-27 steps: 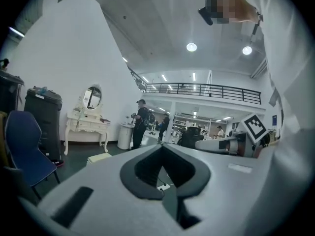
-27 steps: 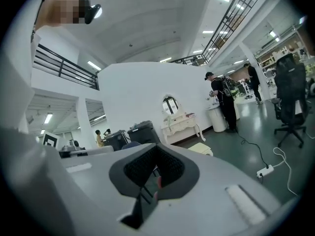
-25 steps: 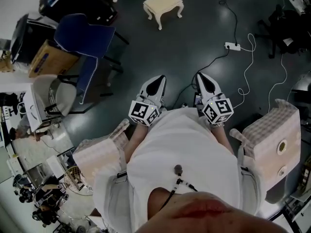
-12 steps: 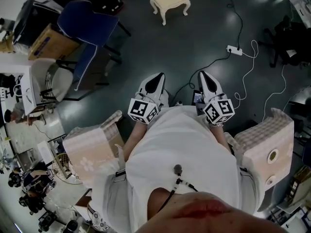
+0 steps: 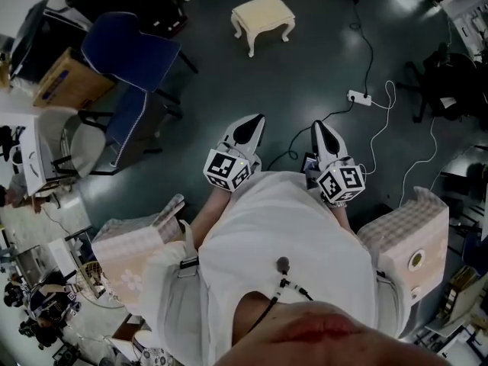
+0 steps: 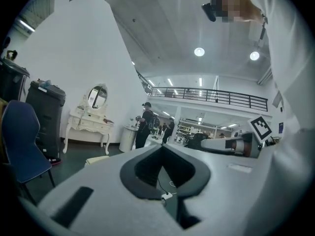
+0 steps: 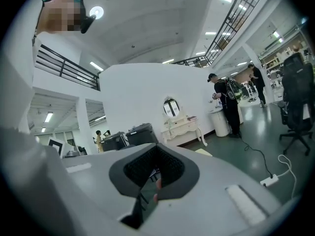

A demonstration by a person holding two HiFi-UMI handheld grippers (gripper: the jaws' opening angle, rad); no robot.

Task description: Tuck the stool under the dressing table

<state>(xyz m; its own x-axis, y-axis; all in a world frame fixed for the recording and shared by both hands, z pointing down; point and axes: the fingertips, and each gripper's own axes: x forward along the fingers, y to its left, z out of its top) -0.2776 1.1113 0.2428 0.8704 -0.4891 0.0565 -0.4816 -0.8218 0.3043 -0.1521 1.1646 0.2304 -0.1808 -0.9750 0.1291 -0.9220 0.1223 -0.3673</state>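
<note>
Fingers of my left gripper and right gripper together, empty. Stool well ahead. Power strip lead, nearer me than stool, may trip me.

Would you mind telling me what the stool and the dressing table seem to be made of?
The stool looks like cream-painted wood, going by its curved legs; the flat top may be padded, I cannot tell. The dressing table seems white-painted wood too, with similar curved legs and an oval mirror.
</note>
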